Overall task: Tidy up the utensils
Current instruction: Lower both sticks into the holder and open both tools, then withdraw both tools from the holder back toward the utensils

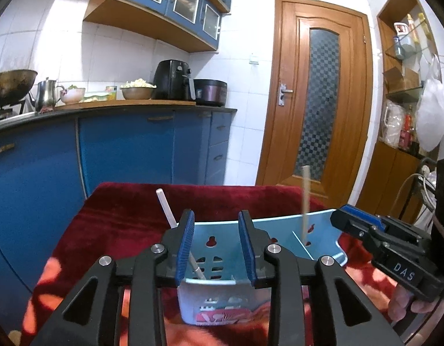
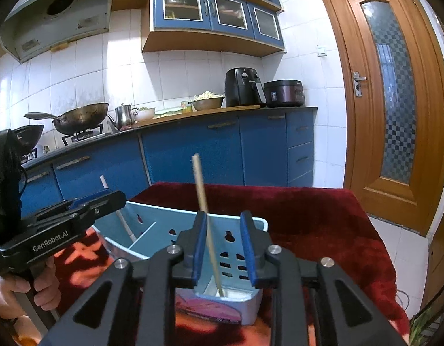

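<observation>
Currently both sticks stand in the blue holder (image 1: 282, 225): white one (image 1: 166, 206) at ten o'clock, wooden one (image 2: 203, 193) in the other compartment. Left tool (image 1: 216, 245) and right tool (image 2: 224, 248) stand part open, gripping nothing. Judged: release step; next, withdraw clear.

Bright, sharp, fisheye-bowed, dark-cornered frames.

This is a home kitchen in daily use: blue base cabinets (image 2: 190, 155) run under a dark surface (image 2: 222, 112), with glass-fronted blue wall cabinets (image 2: 216, 14) above white wall tiles (image 2: 129, 69). A wok (image 2: 83, 116) sits on a gas hob beneath an extractor hood (image 2: 57, 14), beside a steel kettle (image 2: 124, 115), a bowl of food (image 2: 207, 101), a black air fryer (image 2: 243, 86) and a rice cooker (image 2: 283, 92). A wooden door with patterned glass (image 2: 394, 101) and pantry shelves of bottles (image 1: 406, 43) complete the domestic look
</observation>
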